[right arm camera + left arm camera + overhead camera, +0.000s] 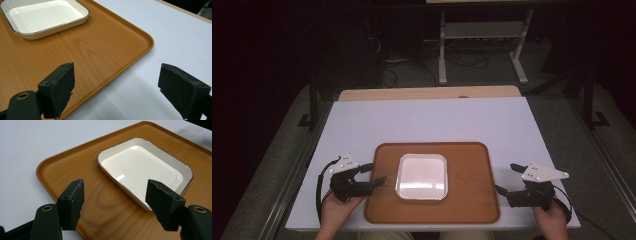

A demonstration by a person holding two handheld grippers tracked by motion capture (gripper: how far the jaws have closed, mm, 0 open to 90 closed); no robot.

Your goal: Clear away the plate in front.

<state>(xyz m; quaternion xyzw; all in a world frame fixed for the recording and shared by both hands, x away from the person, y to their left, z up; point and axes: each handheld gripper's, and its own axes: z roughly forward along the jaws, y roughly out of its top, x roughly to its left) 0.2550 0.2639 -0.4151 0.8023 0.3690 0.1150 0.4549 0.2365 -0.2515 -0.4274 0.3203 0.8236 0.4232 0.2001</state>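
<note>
Square white enamel dish (422,176) is sitting at the centre of the rounded brown wooden tray (472,207). Left gripper (379,173) is hovering at the tray's 9 o'clock edge, jaws wide, gripping nothing; right gripper (508,178) is waiting at 3 o'clock, jaws wide, likewise empty.

White bench (422,120) top, light wooden board (427,93) along its far edge, grey metal stand (482,45) and cables (387,75) on the dark floor (492,70) behind

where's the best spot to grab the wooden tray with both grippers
Likely the two short ends: the tray has a raised lip all round, and each end faces an open gripper, left and right. Come in level from the sides; the white dish sits centred.
</note>
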